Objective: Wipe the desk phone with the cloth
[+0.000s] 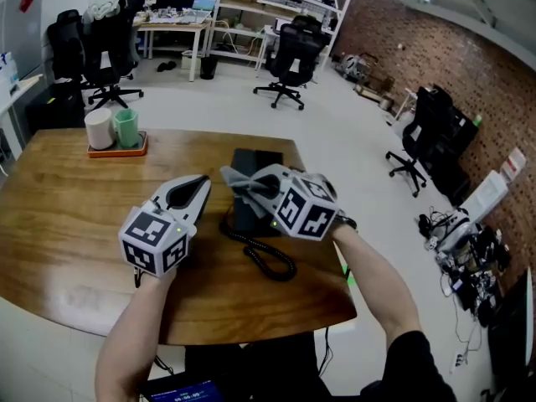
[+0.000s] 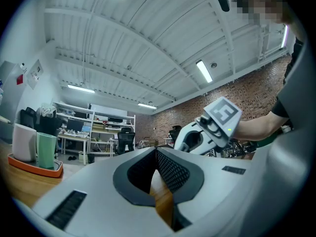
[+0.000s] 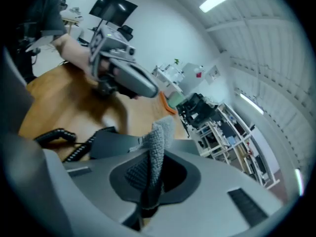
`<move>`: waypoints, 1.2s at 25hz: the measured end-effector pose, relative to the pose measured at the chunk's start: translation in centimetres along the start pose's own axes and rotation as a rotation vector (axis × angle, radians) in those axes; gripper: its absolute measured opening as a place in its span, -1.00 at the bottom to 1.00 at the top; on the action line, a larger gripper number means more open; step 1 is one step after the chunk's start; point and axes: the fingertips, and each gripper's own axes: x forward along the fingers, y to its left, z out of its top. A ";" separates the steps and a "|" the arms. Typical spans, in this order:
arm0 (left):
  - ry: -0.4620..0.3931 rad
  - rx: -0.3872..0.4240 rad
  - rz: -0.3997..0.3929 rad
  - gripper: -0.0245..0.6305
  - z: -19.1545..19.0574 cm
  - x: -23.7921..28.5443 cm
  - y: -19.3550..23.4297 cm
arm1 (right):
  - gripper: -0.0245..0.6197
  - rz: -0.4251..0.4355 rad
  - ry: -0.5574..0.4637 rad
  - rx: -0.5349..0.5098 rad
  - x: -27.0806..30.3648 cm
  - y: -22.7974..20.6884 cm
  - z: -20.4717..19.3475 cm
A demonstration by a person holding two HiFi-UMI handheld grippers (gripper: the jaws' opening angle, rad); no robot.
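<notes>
While the right gripper has its jaws closed hard on a fold of the grey knitted cloth, the step in hand appears to be the wipe itself. To do it well, I would lower the loose end of the cloth until it lies flat on the casing. Then I would draw it across in even, light strokes, so that the handset does not lift or the base slide.

The black plastic desk phone lies on the brown wooden tabletop, directly beneath and just beyond the right gripper. The cloth hangs over its near part, though I cannot tell whether it touches. The phone's black coiled cord loops on the side nearest the person and is best avoided.

The left gripper has its jaws together on nothing. It sits just left of the phone, well placed to steady the base if needed.
</notes>
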 end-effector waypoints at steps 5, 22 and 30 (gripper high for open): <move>0.001 -0.001 -0.002 -0.92 -0.2 0.0 0.2 | -0.84 0.226 0.006 -0.147 -2.5 8.0 0.4; -0.002 -0.007 0.002 -0.92 -0.5 0.0 0.3 | -0.84 -0.276 0.043 0.175 1.7 -11.2 -2.2; 0.001 -0.002 -0.002 -0.92 -0.3 -0.1 0.0 | -0.85 -0.128 0.044 0.055 -0.1 -3.4 -2.6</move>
